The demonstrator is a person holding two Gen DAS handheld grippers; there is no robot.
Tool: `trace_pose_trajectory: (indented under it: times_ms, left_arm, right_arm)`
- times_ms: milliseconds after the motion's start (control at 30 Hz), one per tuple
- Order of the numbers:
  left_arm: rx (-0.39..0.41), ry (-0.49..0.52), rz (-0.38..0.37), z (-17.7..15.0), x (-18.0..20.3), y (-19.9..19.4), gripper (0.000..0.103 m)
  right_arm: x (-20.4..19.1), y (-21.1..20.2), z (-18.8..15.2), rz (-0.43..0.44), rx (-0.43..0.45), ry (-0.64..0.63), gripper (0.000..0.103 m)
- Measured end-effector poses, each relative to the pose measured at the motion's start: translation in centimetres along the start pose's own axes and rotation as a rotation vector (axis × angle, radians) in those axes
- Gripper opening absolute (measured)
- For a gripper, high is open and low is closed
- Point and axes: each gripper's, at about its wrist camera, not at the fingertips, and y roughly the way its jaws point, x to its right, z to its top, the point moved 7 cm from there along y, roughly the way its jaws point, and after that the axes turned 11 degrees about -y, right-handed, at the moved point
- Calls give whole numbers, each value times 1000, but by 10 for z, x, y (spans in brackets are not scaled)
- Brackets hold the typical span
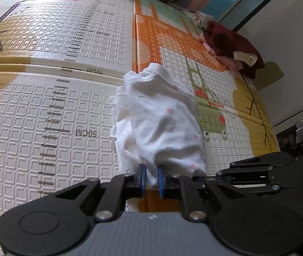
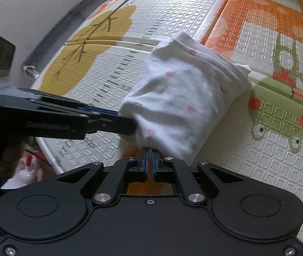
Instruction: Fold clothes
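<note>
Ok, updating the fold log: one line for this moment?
left gripper: shut on white pink-dotted cotton garment | right gripper: shut on its edge | patterned foam mat

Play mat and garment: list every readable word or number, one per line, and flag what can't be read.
"50CM" on the play mat ruler, upside down.
"40CM" on the same ruler.
A further ruler mark reads roughly "30CM", blurred.
Small print on the white garment, possibly "love"; too small to confirm.
Garment tag: unreadable.

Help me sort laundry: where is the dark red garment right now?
In the left wrist view, the dark red garment tops a pile at the play mat's far right edge, beyond the white garment both grippers hold.
</note>
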Motion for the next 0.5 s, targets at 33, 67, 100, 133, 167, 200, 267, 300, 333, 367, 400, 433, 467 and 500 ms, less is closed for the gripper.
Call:
trace_pose_trajectory:
  times_ms: [33, 67, 100, 133, 167, 200, 267, 300, 333, 367, 400, 433, 467, 500]
  left_arm:
    - [-1, -2, 2, 0, 0, 0, 12]
    - [-2, -3, 4, 0, 0, 1, 11]
    - [-3, -2, 6, 0, 1, 1, 10]
    - [-5, -1, 9, 0, 0, 1, 10]
    - [-5, -3, 12, 0, 0, 1, 9]
    - [-6, -7, 14, 0, 0, 1, 9]
    - [-5, -16, 15, 1, 0, 1, 9]
    - [-6, -20, 15, 1, 0, 1, 9]
    - [-5, -22, 15, 2, 0, 0, 9]
    - [-3, -22, 16, 3, -1, -1, 9]
    - [-1, -23, 18, 4, -1, -1, 9]
    - [0, -24, 19, 5, -1, -2, 9]
    - [3, -24, 22, 5, -1, -3, 9]
    - [5, -27, 24, 6, -2, -4, 9]
  right_arm:
    - [0, 3, 0, -4, -5, -2, 3]
    - [0, 6, 0, -11, -13, -5, 2]
    - [0, 9, 0, -20, -22, -7, 2]
    - [0, 11, -1, -25, -28, -8, 1]
    - [0, 13, -1, -31, -34, -11, 0]
    - [0, 15, -2, -39, -43, -15, 0]
    - [-1, 16, -2, -45, -54, -25, 0]
    - [-2, 16, -3, -44, -59, -29, 0]
    - [-3, 16, -4, -41, -65, -30, 0]
    - [-3, 18, -6, -36, -77, -25, 0]
    - [-2, 20, -9, -34, -95, -17, 0]
    - [-1, 23, -12, -32, -114, -8, 0]
    - [0, 25, -14, -29, -119, 5, 0]
    - [1, 23, -14, -27, -103, 20, 0]
